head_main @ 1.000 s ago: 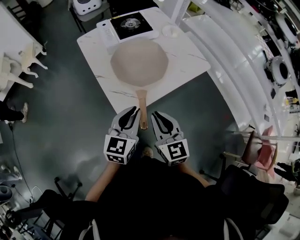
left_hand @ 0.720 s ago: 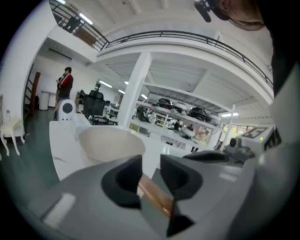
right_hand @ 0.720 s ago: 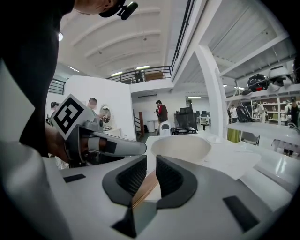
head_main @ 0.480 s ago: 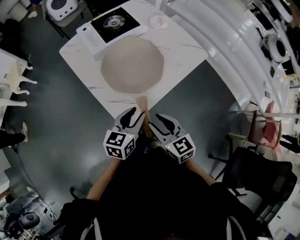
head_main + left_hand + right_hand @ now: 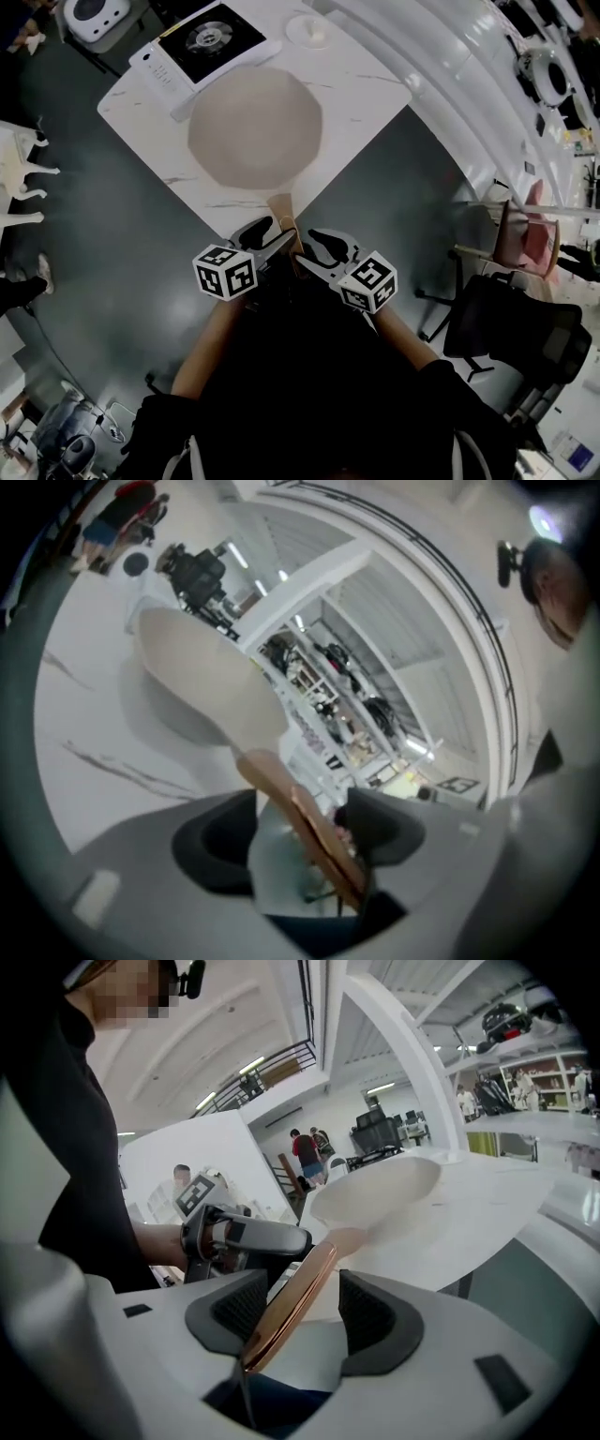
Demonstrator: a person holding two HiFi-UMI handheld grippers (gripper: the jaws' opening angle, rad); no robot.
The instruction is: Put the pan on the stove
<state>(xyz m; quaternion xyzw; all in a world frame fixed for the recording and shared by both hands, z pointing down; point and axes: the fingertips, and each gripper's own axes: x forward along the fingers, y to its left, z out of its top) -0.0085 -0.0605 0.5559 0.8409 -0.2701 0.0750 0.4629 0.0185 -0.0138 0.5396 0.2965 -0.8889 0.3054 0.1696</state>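
A beige pan (image 5: 255, 129) rests on the white marble table (image 5: 366, 84), its copper-brown handle (image 5: 281, 208) sticking out over the near edge toward me. The stove (image 5: 208, 37), black-topped with a white body, stands just beyond the pan at the table's far left corner. My left gripper (image 5: 267, 239) and right gripper (image 5: 314, 248) meet at the handle's end from either side. In the left gripper view the handle (image 5: 309, 832) runs between the opening jaws of the left gripper (image 5: 300, 822). The right gripper (image 5: 300, 1302) jaws are opening too, with gaps either side of the handle (image 5: 286, 1312).
A small white round dish (image 5: 307, 30) sits on the table to the right of the stove. A dark chair (image 5: 511, 328) stands on the grey floor at my right, beside a curved white structure (image 5: 469, 103). People stand far off in the right gripper view.
Both grippers were shut on either side of the handle's end; they have turned inward onto it and their jaws have spread. The pan stays where it was on the table.
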